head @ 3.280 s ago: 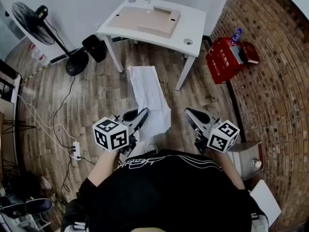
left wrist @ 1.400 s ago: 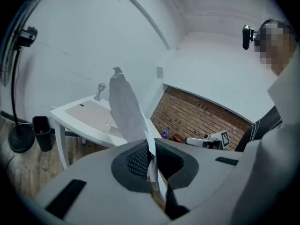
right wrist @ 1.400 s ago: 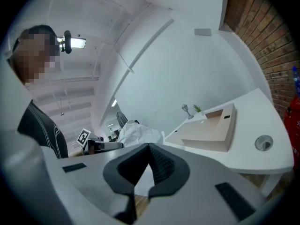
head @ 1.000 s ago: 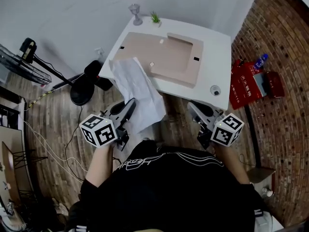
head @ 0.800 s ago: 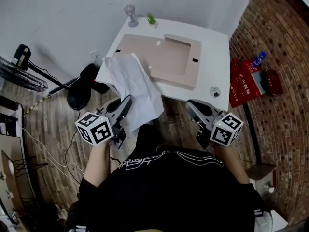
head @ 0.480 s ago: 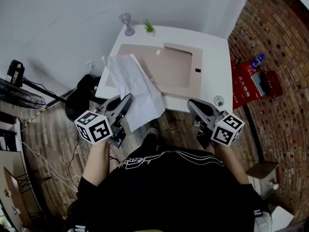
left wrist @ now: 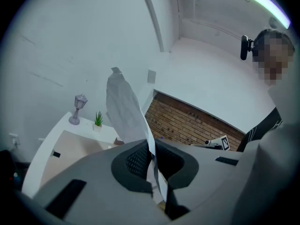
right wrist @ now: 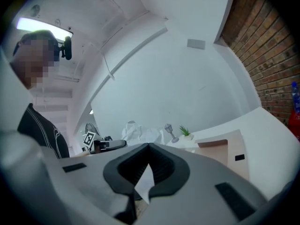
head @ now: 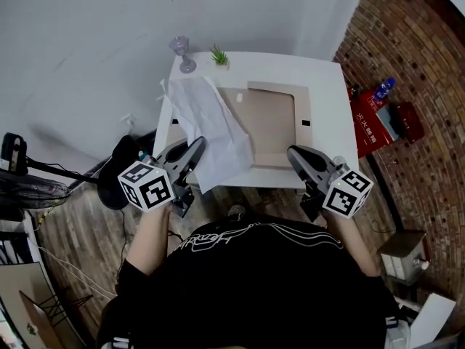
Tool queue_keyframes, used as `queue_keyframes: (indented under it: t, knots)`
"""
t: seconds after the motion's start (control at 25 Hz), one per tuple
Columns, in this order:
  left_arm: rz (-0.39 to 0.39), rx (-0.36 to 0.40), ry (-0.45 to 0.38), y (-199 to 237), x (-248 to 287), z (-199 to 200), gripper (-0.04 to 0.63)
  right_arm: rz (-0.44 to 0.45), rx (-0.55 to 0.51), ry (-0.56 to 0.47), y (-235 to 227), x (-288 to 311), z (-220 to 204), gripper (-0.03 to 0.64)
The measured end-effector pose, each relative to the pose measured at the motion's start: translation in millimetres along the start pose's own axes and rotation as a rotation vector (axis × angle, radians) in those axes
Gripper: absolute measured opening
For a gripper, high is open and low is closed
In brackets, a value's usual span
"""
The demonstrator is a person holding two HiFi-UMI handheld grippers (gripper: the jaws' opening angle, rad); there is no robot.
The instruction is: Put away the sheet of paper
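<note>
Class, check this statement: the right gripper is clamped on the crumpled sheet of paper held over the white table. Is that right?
Not quite. It is the left gripper, not the right gripper, that is clamped on the crumpled sheet of paper held over the white table. The left gripper view shows the sheet pinched between its jaws.

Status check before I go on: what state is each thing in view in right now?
left gripper: shut on the sheet of paper.
sheet of paper: creased, standing up from the jaws.
right gripper: shut, empty.
cardboard panel: lying flat on the table.
goblet: upright at the table's back corner.
potted plant: upright beside the goblet.
</note>
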State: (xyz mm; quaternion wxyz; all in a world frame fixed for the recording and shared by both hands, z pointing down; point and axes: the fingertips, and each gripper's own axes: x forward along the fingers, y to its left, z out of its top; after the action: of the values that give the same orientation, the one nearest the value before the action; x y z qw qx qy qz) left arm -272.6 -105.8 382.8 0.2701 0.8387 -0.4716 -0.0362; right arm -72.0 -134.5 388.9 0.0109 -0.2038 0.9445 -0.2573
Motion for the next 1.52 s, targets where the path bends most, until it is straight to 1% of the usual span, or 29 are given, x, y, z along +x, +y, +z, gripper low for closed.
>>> queue_keyframes:
  t: [0.24,0.48,0.68,0.8,0.92,1.24,1.36,1.52]
  knots:
    - [-0.067,0.018,0.033,40,24,10,0.034,-0.059,0.005,-0.033,-13,20,2,0.000]
    - [-0.098,-0.027,0.068,74,46,5,0.034,-0.121,0.022,-0.035,-27,29,-6,0.000]
    - [-0.114,-0.040,0.108,92,60,-4,0.034,-0.160,0.038,-0.046,-38,31,-8,0.000]
    - [-0.127,-0.061,0.133,102,69,-14,0.034,-0.182,0.053,-0.045,-45,32,-12,0.000]
    - [-0.151,-0.069,0.159,109,76,-26,0.034,-0.199,0.068,-0.044,-52,33,-16,0.000]
    - [-0.240,-0.014,0.232,114,92,-56,0.034,-0.220,0.070,-0.043,-57,40,-14,0.000]
    - [-0.259,-0.025,0.253,115,96,-67,0.034,-0.231,0.071,-0.034,-60,39,-14,0.000]
    - [-0.265,-0.045,0.286,119,104,-81,0.034,-0.244,0.080,-0.036,-66,40,-15,0.000]
